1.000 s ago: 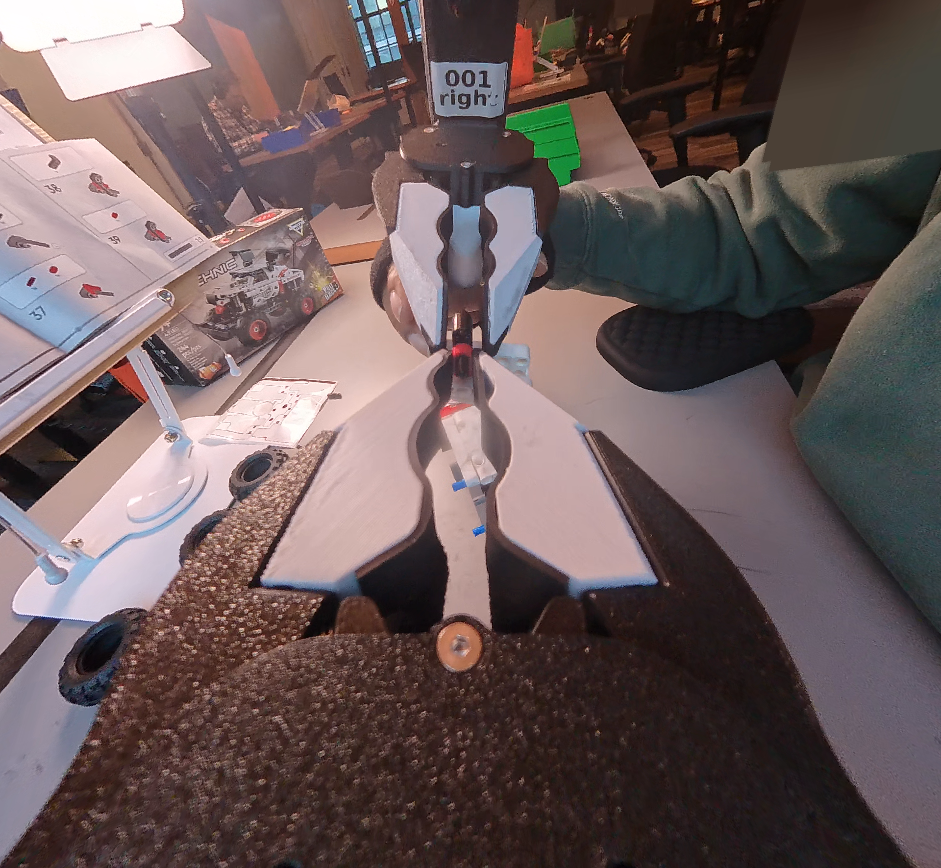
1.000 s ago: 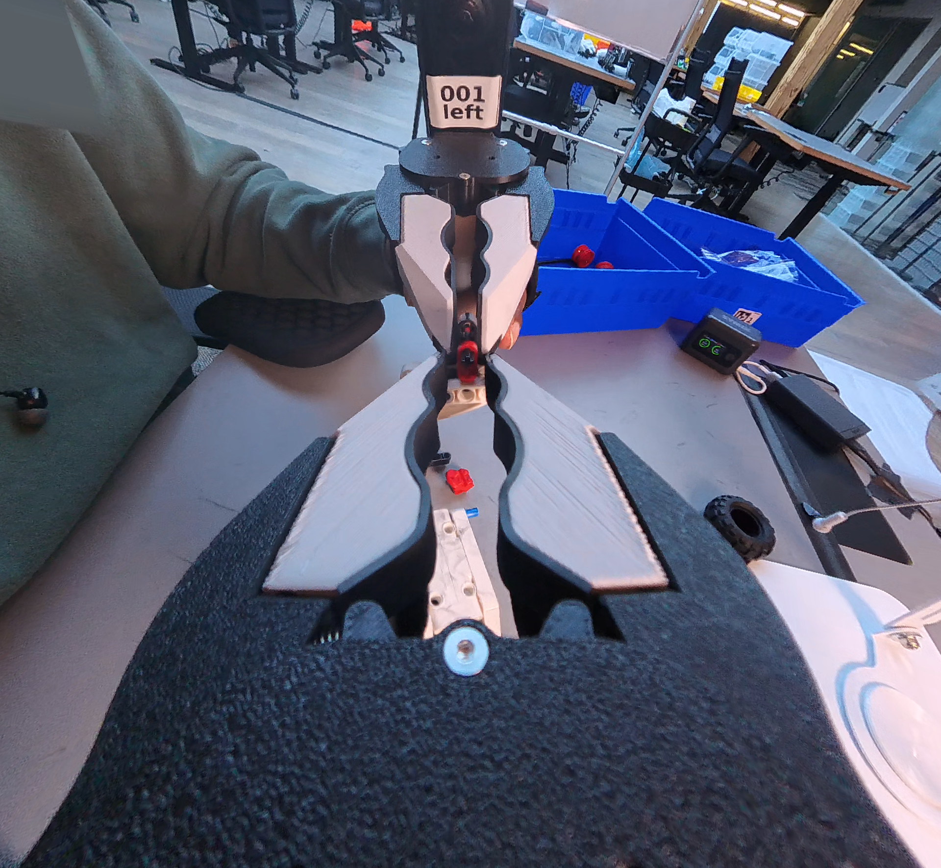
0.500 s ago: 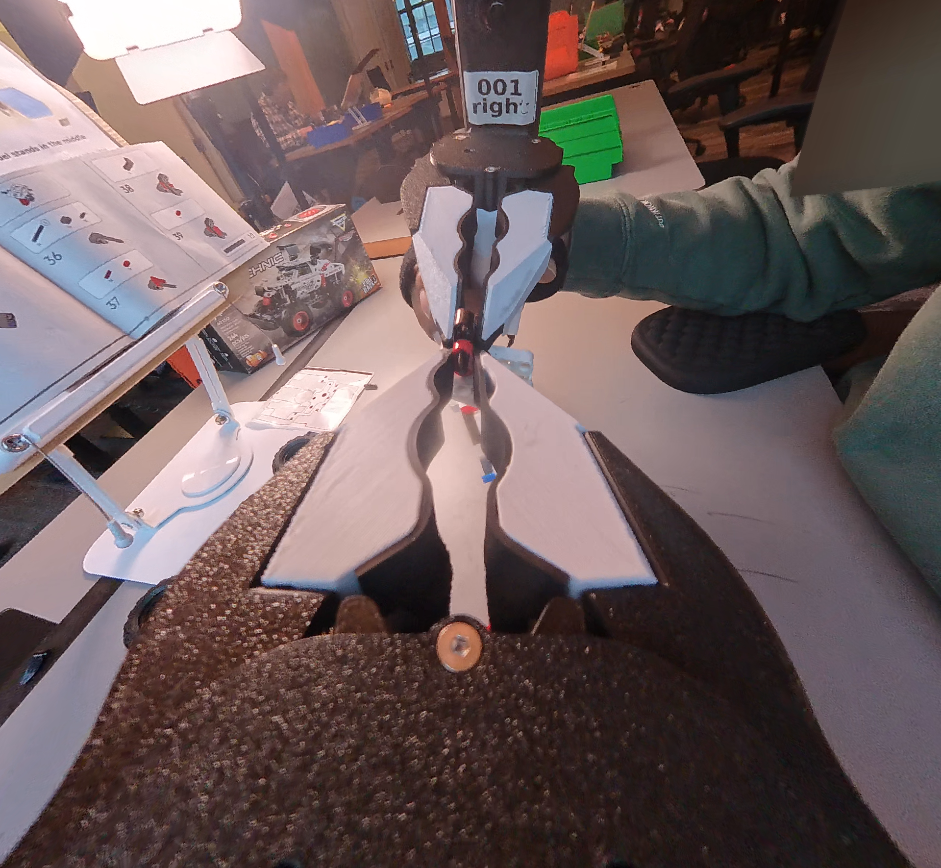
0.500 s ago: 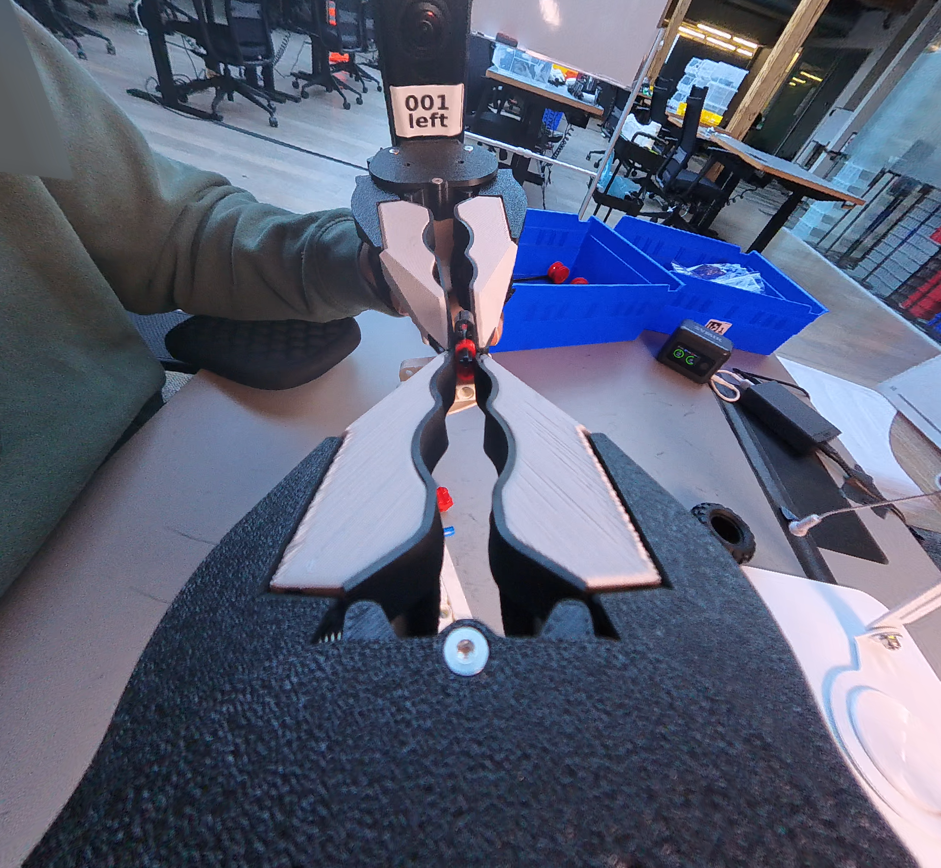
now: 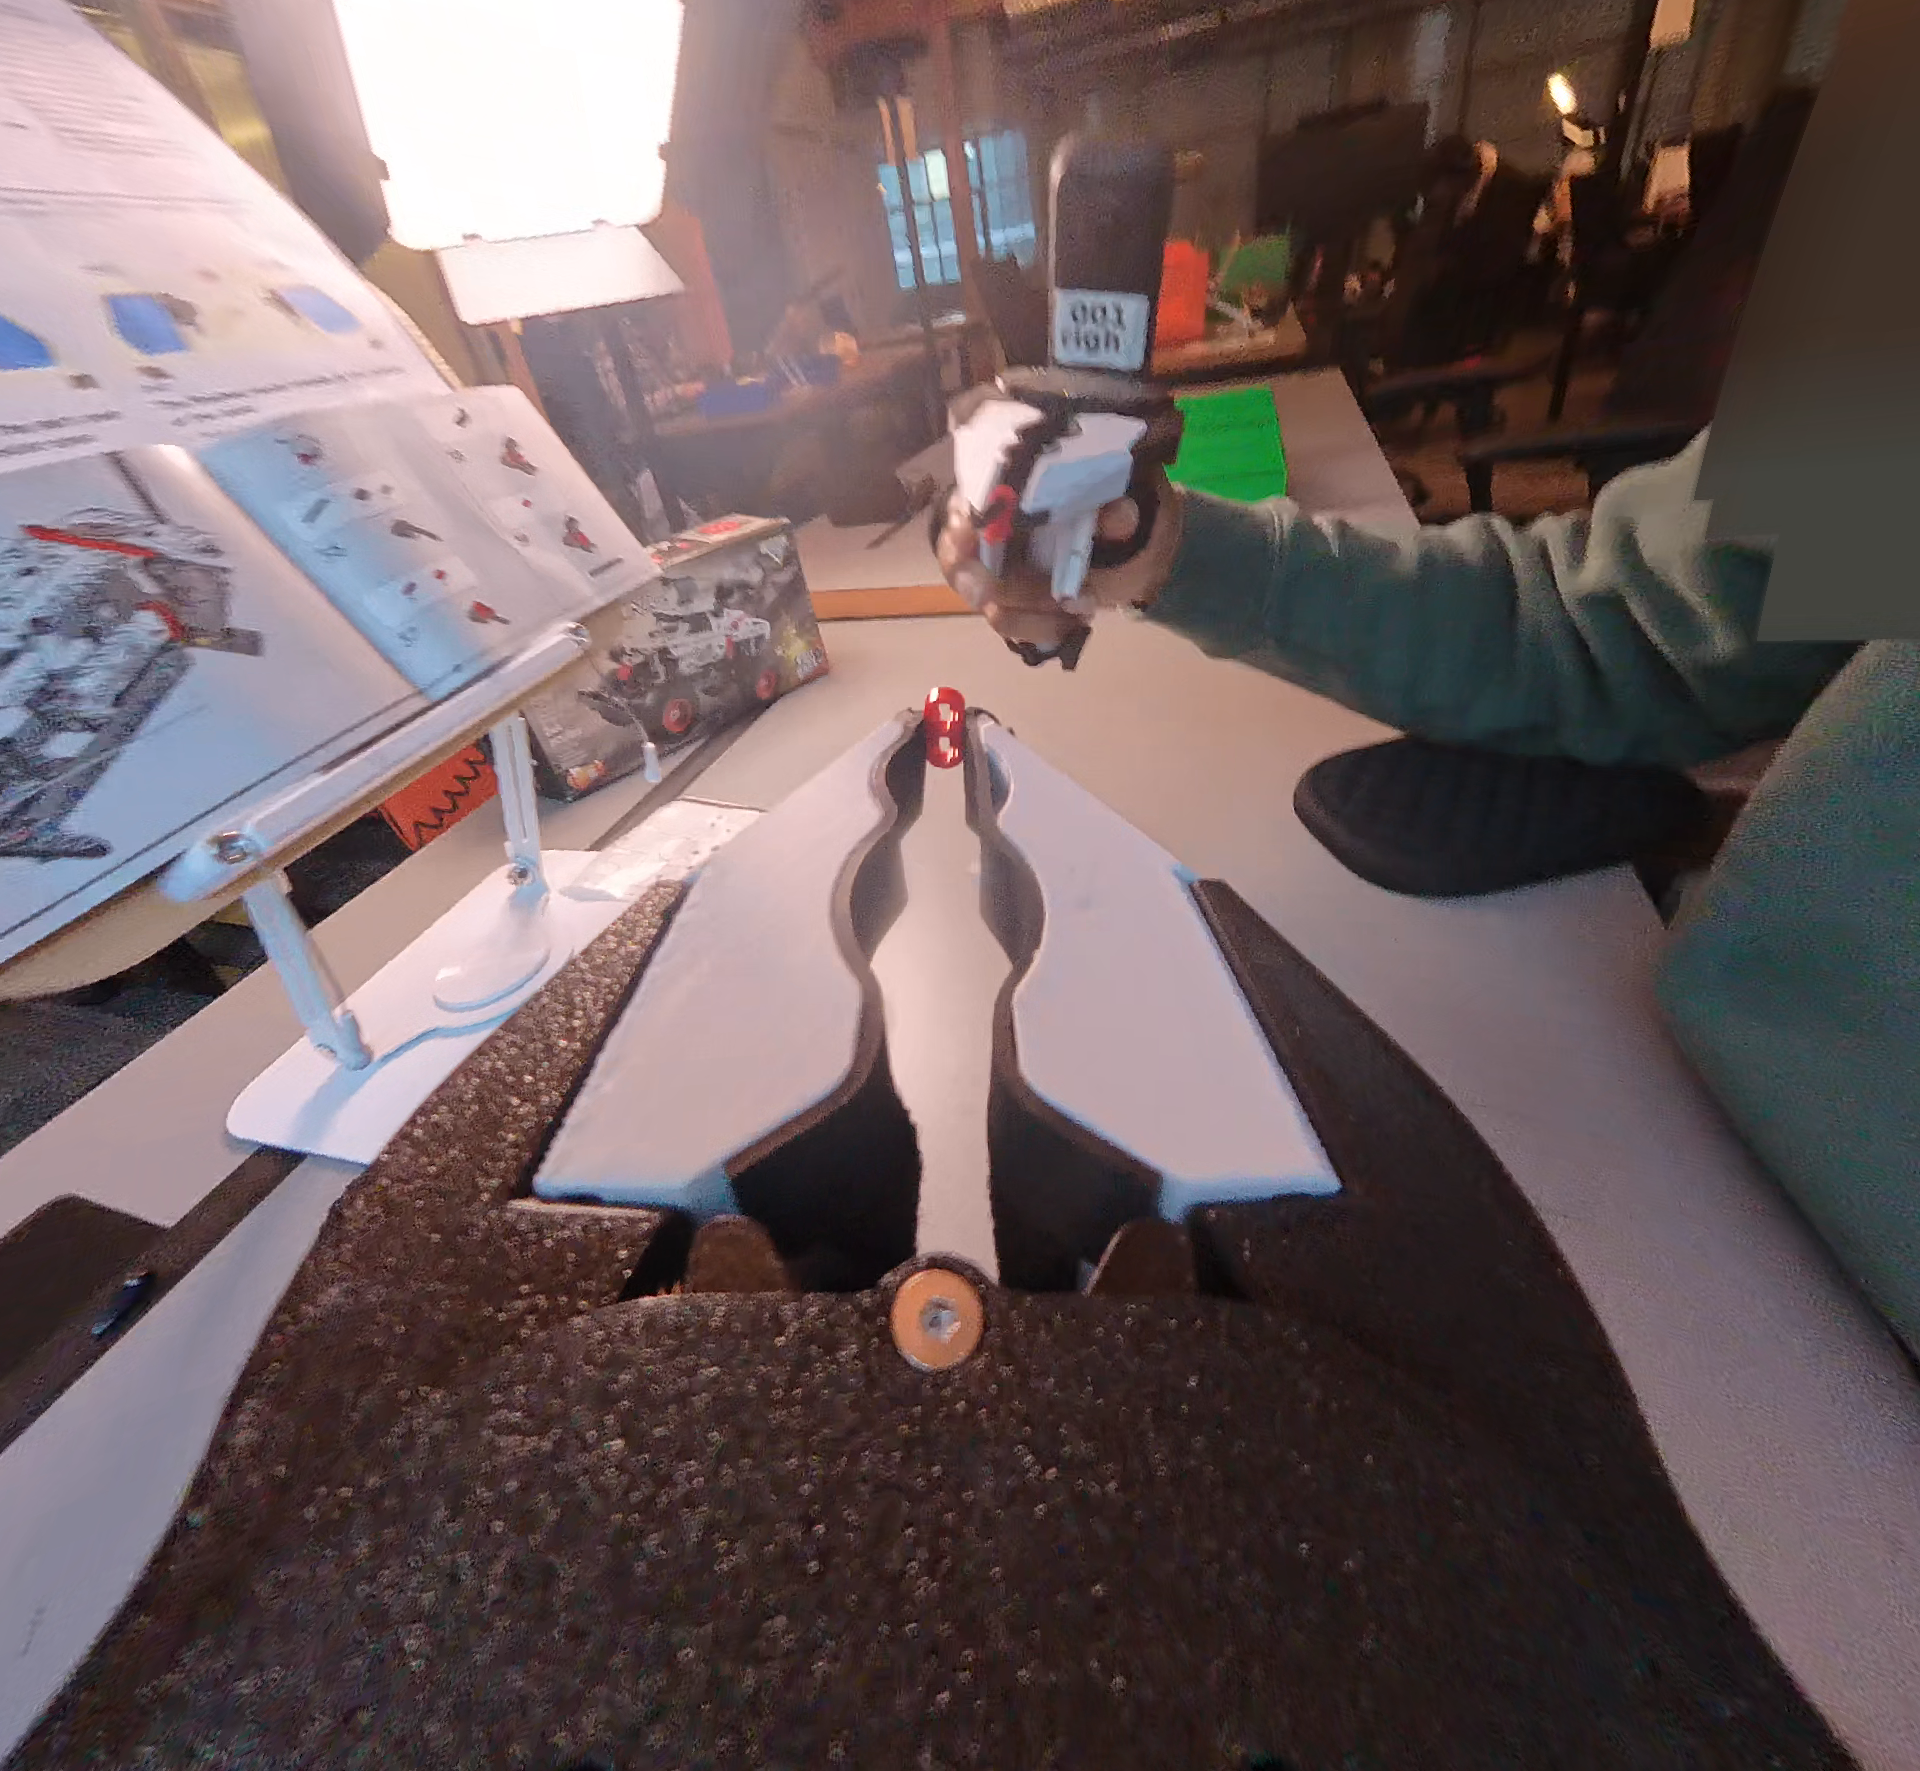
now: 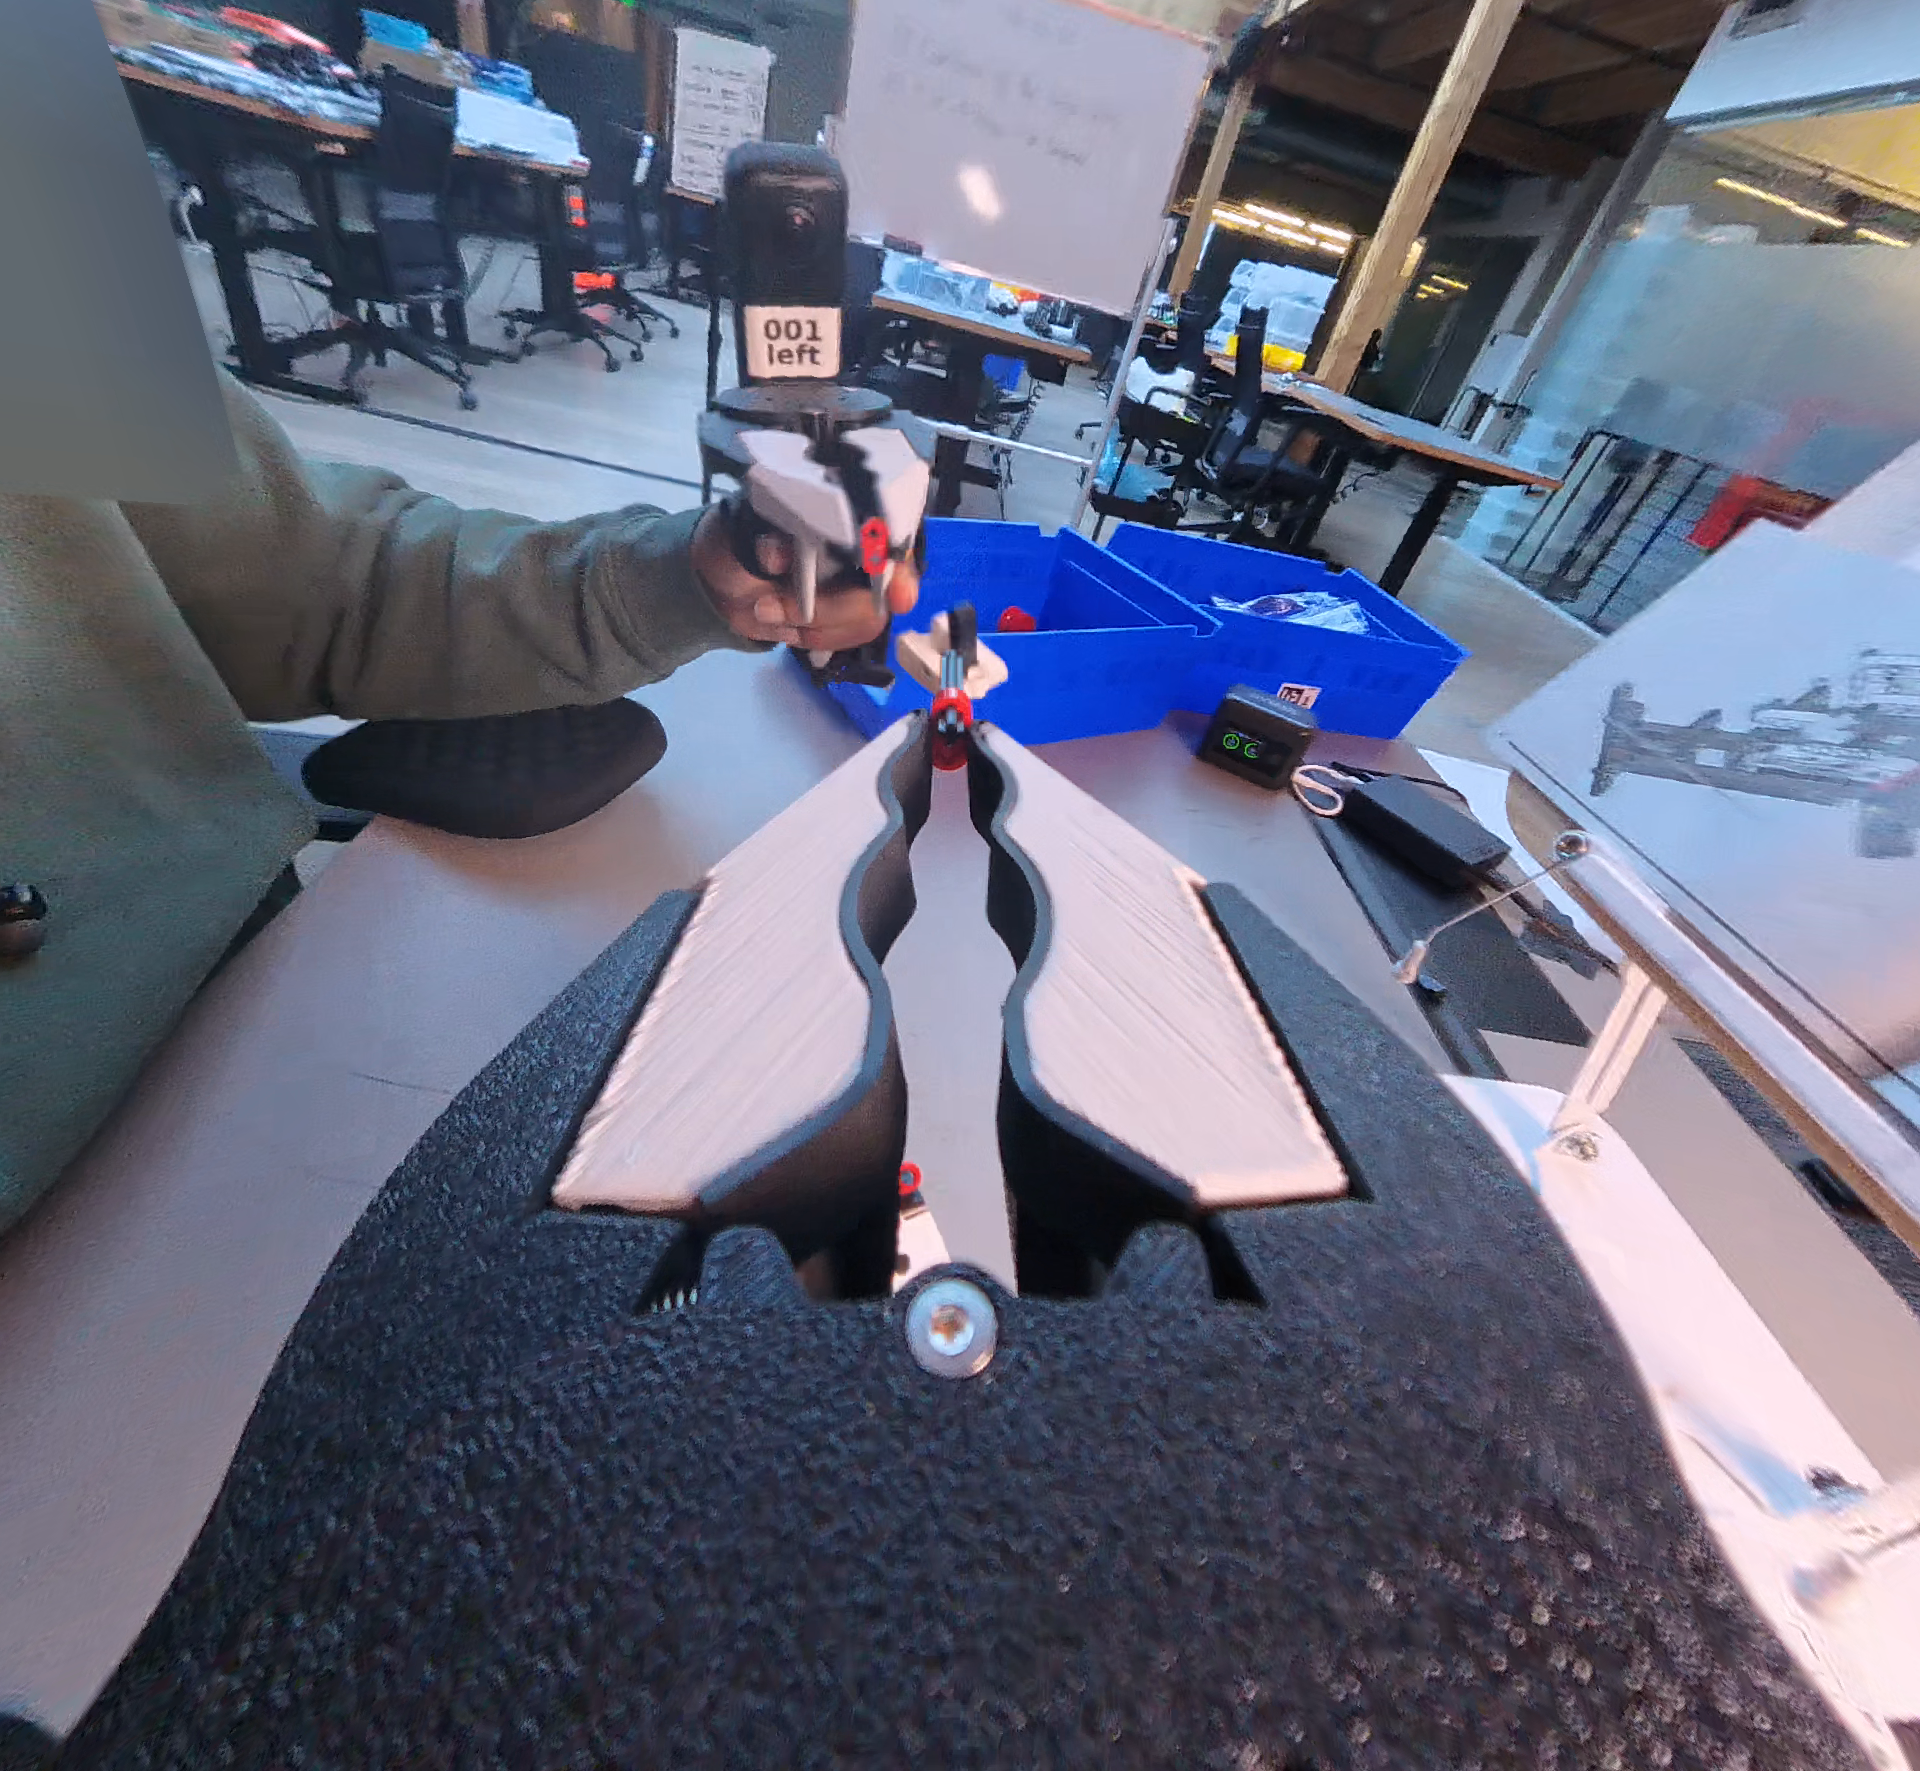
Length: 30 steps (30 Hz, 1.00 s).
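Now both tongs closed: left gripper point(image 5: 943, 742) pinches a small red piece point(image 5: 943, 730); right gripper point(image 6: 951, 742) clamps a red-and-white assembly point(image 6: 951, 672) above grey table point(image 6: 447, 983).

— Nearest the lens? 
— Right gripper point(image 6: 948, 734), tips closed on a small red piece point(image 6: 950, 719) carrying a thin rod and a beige block point(image 6: 951, 663), raised above the grey table point(image 6: 436, 973).
— Farther off? 
— Left gripper point(image 6: 842, 568), held in a hand point(image 6: 774, 594), pinching another red piece point(image 6: 874, 544); well apart from the right.
— Behind? 
— Two blue bins point(image 6: 1143, 672), side by side. Small black device point(image 6: 1252, 739) with green lights just in front. Black wrist rest point(image 6: 488, 765) at left. Tilted instruction sheet point(image 6: 1766, 765) on a stand, at right.
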Motion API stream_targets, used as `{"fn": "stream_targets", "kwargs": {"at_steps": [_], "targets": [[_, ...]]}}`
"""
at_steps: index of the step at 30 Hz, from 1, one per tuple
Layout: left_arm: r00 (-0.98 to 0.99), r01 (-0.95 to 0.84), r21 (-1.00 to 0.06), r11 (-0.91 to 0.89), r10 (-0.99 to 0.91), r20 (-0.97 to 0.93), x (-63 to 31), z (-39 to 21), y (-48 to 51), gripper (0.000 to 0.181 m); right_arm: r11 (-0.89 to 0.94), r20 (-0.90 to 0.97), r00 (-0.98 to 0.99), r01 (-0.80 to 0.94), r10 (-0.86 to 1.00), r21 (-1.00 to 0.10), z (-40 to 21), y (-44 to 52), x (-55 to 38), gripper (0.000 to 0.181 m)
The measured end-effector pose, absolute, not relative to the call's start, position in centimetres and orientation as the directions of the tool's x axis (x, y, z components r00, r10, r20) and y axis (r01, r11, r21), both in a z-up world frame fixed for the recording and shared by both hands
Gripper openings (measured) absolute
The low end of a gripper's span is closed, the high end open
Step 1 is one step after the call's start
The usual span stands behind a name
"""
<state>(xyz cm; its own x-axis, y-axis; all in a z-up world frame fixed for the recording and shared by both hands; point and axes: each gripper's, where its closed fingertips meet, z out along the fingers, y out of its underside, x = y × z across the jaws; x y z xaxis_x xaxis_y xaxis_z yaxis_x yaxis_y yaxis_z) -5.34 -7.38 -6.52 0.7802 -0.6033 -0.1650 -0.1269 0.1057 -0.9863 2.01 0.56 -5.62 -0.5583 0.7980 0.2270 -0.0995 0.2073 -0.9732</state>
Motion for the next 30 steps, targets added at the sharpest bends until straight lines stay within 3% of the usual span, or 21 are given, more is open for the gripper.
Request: {"fn": "stream_targets", "kwargs": {"at_steps": [4, 23, 30], "targets": [[0.758, -0.190, -0.981, 0.046, -0.628, -0.176, -2.5, -8.1, -4.5, 0.006, 0.237, 0.232, -0.568, -0.066, 0.790, -0.969, -6.6, 0.0, 0.5, 0.006], [0.844, -0.106, -0.994, -0.021, -0.531, -0.079, -6.7, -9.4, -3.9, 0.006, 0.215, 0.183, -0.595, -0.017, 0.782, -0.976, -8.4, -0.8, -0.4, 0.006], [0.848, -0.175, -0.983, -0.054, -0.516, -0.122, -6.3, -11.3, -3.1, 0.007, 0.228, 0.191, -0.577, -0.008, 0.794, -0.974, -8.8, -0.6, -0.7, 0.006]]}}
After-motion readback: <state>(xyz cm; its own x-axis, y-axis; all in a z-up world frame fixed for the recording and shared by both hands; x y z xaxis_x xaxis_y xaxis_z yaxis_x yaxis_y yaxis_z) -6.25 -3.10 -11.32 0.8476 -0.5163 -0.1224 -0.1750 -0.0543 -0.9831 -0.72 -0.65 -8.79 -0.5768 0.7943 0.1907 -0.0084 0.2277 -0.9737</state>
